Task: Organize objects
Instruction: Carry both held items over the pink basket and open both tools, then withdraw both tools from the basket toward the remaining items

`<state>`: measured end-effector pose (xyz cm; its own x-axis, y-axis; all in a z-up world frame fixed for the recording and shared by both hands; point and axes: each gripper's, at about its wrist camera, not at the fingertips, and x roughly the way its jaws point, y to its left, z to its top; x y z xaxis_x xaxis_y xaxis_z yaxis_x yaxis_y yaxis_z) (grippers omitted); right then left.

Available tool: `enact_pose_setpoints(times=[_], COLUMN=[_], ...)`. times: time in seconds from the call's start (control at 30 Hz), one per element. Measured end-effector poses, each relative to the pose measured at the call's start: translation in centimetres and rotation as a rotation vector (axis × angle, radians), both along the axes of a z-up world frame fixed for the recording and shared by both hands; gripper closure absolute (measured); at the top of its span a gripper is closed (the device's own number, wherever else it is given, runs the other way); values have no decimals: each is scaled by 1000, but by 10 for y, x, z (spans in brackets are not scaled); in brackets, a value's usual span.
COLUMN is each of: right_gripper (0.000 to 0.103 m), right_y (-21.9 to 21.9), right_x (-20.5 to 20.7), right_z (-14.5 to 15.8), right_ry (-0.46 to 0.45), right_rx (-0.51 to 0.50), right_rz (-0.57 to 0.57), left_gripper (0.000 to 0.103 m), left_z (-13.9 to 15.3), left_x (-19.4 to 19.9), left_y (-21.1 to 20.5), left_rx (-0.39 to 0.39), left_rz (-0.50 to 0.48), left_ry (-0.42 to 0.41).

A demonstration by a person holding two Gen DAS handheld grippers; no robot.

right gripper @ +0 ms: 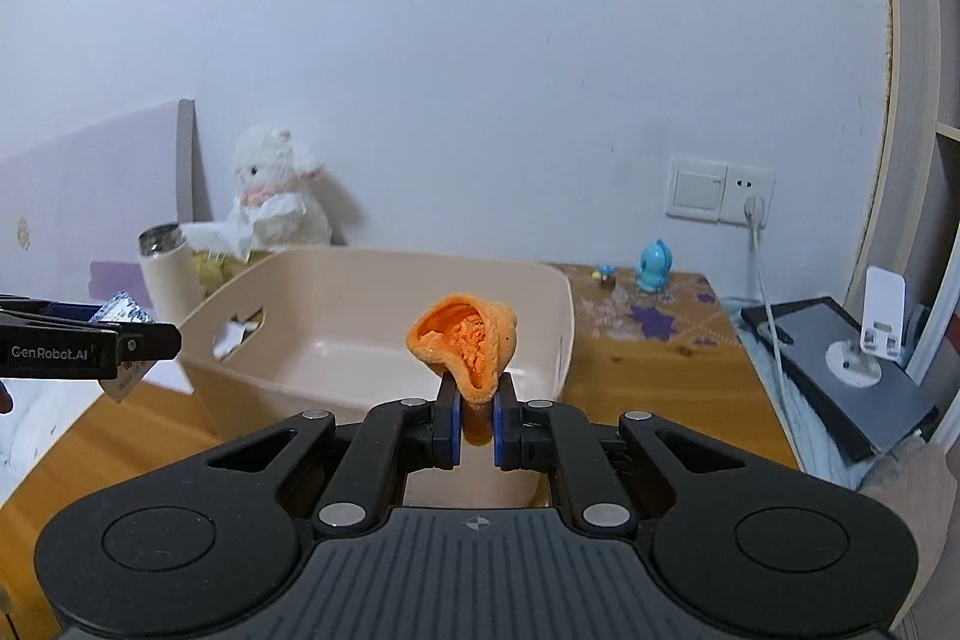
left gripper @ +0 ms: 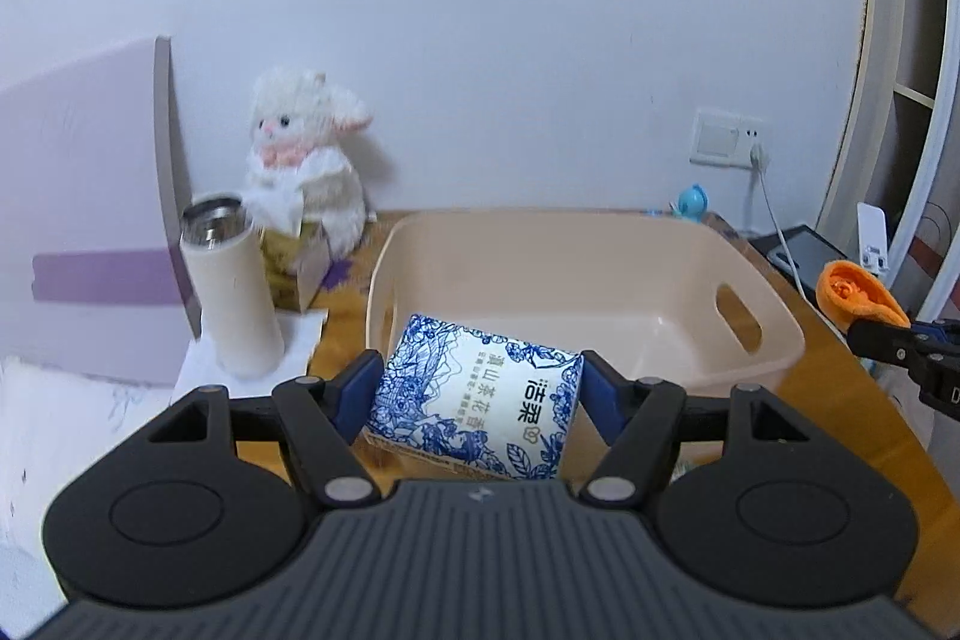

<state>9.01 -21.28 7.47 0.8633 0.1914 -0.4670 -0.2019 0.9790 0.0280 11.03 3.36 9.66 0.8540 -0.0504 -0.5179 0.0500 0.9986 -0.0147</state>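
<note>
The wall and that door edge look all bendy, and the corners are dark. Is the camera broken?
No, in both wrist views the fisheye lens curves straight lines: the door frame bows in the left wrist view, and the table edge slants in the right wrist view. The dark corners are the lens rim. The bunny looks slightly soft.

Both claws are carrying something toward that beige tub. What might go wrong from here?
The left gripper pinches the blue-and-white tissue pack only at its sides, tilted, so it may slip. The right gripper holds just a fold of the floppy orange cloth, which might snag the tub rim. The two grippers are close together and may bump.
</note>
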Motion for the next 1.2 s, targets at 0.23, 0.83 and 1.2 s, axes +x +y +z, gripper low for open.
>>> enact_pose_setpoints(times=[0.23, 0.83, 1.2], right_gripper=[94, 92, 32], right_y=[9, 36, 23], right_x=[42, 129, 107], right_z=[6, -55, -31], right_ry=[17, 241, 185], right_rx=[15, -78, -55], right_rz=[-9, -5, -7], left_gripper=[31, 30, 9], left_z=[-10, -77, -46], left_x=[59, 142, 108], left_y=[-16, -37, -39], left_rx=[38, 89, 79], left_rz=[13, 35, 29], left_ry=[46, 289, 188])
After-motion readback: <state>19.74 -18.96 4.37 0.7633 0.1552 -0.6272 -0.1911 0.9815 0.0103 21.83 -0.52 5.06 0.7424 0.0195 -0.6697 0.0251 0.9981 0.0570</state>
